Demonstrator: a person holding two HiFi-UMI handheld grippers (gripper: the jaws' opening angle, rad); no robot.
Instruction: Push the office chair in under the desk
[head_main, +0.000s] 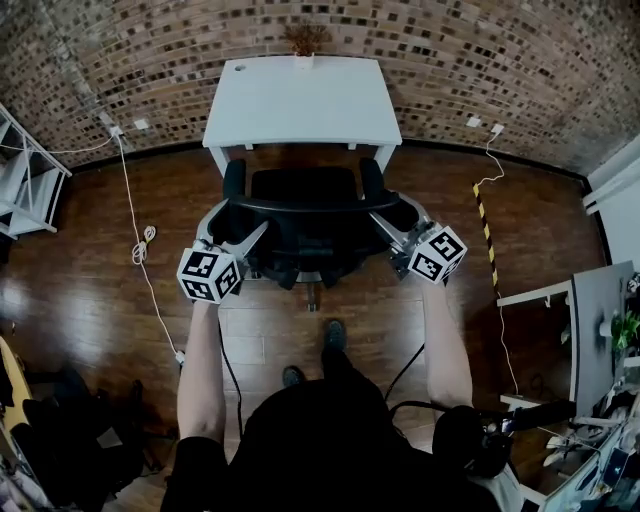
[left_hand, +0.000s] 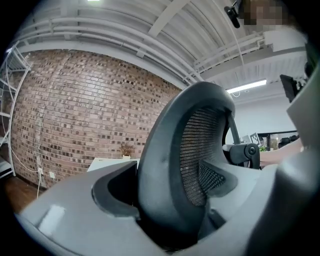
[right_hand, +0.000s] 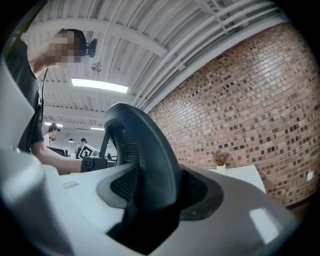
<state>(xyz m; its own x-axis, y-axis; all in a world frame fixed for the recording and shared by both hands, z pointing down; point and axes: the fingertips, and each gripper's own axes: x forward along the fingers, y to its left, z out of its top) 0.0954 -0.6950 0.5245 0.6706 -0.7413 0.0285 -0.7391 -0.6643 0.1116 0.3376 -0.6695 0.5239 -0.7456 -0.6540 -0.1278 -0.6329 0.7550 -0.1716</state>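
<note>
My left gripper (head_main: 238, 238) and right gripper (head_main: 392, 228) each have their jaws set wide and clamped on a side rim of the office chair (head_main: 300, 205) backrest. The chair stands just in front of the desk (head_main: 300, 100).

Black mesh-backed office chair (head_main: 300, 215), white desk (head_main: 300, 100), mottled brown brick wall (head_main: 500, 60), reddish-brown wood floor (head_main: 90, 290), yellow-black striped strip (head_main: 485, 220).
</note>
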